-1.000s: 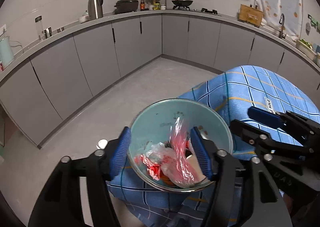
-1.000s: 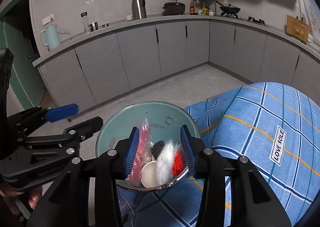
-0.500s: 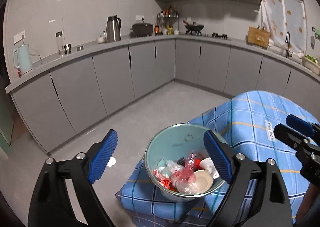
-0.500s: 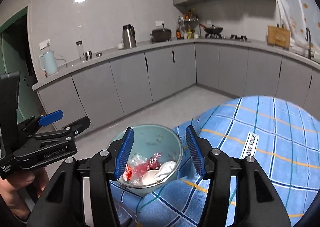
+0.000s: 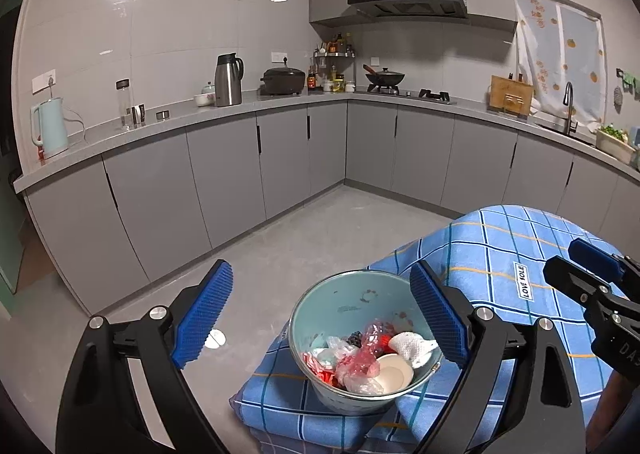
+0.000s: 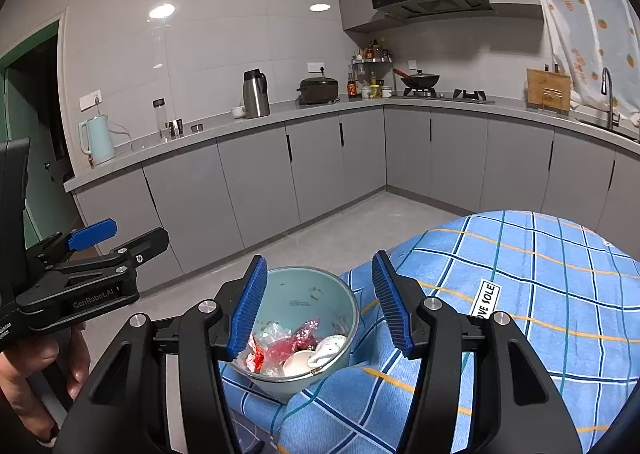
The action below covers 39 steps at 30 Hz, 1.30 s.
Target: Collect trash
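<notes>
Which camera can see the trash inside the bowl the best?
The left wrist view. It looks down into the bowl, so the trash lies in plain sight: crumpled wrappers, white tissue, a small white cup. In the right wrist view the trash is partly hidden behind a blue gripper pad.

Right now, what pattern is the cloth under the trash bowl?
Blue plaid cloth with dark and orange lines; clearest in the right wrist view.

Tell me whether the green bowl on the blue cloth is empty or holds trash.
Holds trash. The green bowl stands upright on the blue cloth, with crumpled wrappers covering its bottom.
</notes>
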Tool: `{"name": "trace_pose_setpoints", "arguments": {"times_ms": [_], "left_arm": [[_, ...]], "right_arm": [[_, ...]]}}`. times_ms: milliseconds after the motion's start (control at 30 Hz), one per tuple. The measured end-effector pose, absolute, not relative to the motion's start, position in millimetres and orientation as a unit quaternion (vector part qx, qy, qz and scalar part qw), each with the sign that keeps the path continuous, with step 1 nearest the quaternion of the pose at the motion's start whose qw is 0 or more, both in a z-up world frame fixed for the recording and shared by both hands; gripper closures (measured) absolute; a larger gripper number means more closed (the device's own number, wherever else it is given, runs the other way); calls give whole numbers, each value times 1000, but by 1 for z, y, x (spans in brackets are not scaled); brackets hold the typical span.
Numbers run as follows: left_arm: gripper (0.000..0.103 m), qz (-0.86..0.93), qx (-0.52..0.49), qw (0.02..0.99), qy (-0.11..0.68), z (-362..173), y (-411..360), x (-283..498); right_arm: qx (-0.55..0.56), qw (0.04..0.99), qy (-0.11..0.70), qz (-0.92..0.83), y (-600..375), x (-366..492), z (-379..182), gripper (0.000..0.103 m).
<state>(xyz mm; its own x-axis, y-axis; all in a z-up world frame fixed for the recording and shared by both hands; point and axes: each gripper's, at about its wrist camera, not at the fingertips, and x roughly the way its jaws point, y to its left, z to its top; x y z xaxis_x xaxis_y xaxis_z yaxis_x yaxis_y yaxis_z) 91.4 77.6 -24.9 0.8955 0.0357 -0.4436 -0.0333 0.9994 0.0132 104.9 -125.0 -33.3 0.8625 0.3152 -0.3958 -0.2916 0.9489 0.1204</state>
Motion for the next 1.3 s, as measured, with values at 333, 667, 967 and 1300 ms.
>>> {"name": "trace_pose_setpoints", "arguments": {"times_ms": [333,667,967,1300], "left_arm": [[14,15,5,974,228,-25,76,90],[13,13,5,973,230,-26,75,91],[13,12,6,973,232,-28,75,93],[8,14,5,973,232,-28,76,93]], "right_arm": [[38,964,209,161,-129,103,-32,45],[37,964,211,161,-127,102,-34,45],[40,962,214,163,-127,103,-35,45],[40,963,212,161,-127,101,-33,45]]}}
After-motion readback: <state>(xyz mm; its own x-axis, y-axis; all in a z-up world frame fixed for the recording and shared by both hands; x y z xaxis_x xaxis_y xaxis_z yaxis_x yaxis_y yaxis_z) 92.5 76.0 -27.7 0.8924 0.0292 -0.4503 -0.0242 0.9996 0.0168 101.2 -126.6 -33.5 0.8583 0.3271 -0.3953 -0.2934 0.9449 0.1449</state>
